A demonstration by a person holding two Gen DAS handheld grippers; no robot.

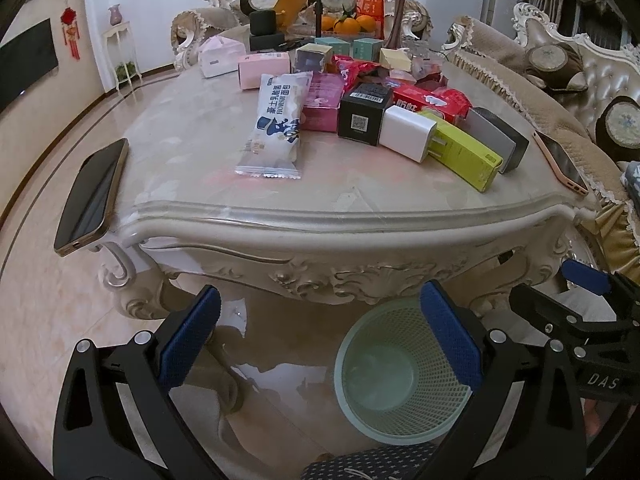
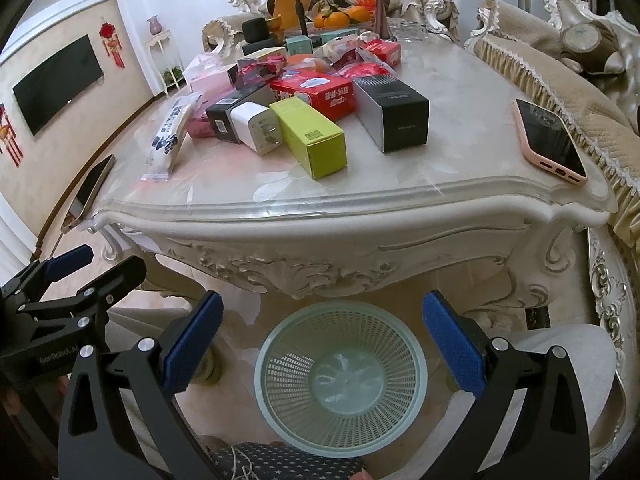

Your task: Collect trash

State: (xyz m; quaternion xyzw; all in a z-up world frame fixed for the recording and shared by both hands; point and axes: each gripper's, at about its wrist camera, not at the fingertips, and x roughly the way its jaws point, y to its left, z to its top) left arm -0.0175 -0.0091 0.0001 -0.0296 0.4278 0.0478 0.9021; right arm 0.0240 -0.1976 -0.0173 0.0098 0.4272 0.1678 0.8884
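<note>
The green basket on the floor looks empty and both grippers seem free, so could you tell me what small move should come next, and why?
Probably raise the right gripper toward the yellow-green box nearest the table edge. Both grippers are open and hold nothing, the left gripper likewise hanging low over the floor, the green basket holds nothing, and all the packaging lies on the table above.
</note>
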